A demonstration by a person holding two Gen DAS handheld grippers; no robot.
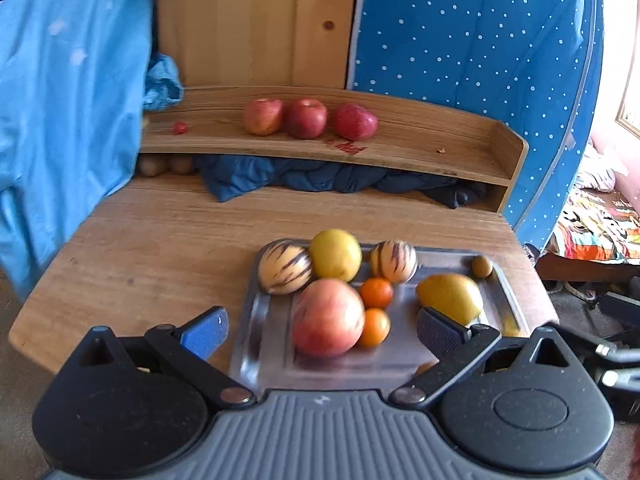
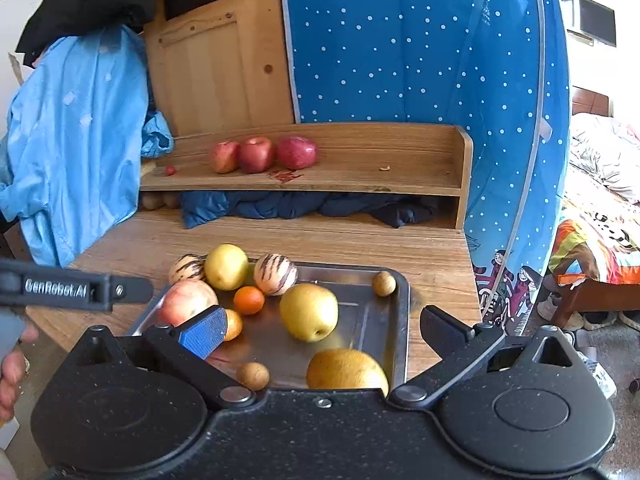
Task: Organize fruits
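Observation:
A steel tray point(image 1: 256, 332) point(image 2: 394, 320) on the wooden table holds mixed fruit: a pink apple point(image 1: 327, 317) point(image 2: 186, 301), two striped melons point(image 1: 285, 267) point(image 1: 393, 261), yellow pears point(image 1: 335, 254) point(image 2: 309, 311), two small oranges point(image 1: 376, 292) point(image 2: 249, 300) and small brown fruits point(image 2: 384, 283). Three red apples point(image 1: 305, 118) point(image 2: 256, 154) line the raised wooden shelf point(image 1: 440, 148) behind. My left gripper point(image 1: 323, 334) is open, its fingers on either side of the pink apple, not touching. My right gripper point(image 2: 322, 330) is open over the tray, above the pears.
A light blue garment point(image 1: 68, 100) hangs at the left edge of the table. Dark blue cloth point(image 1: 320, 176) is stuffed under the shelf. A blue dotted tent wall point(image 2: 420, 52) rises behind on the right. A hand point(image 2: 12, 368) holds the left gripper's handle.

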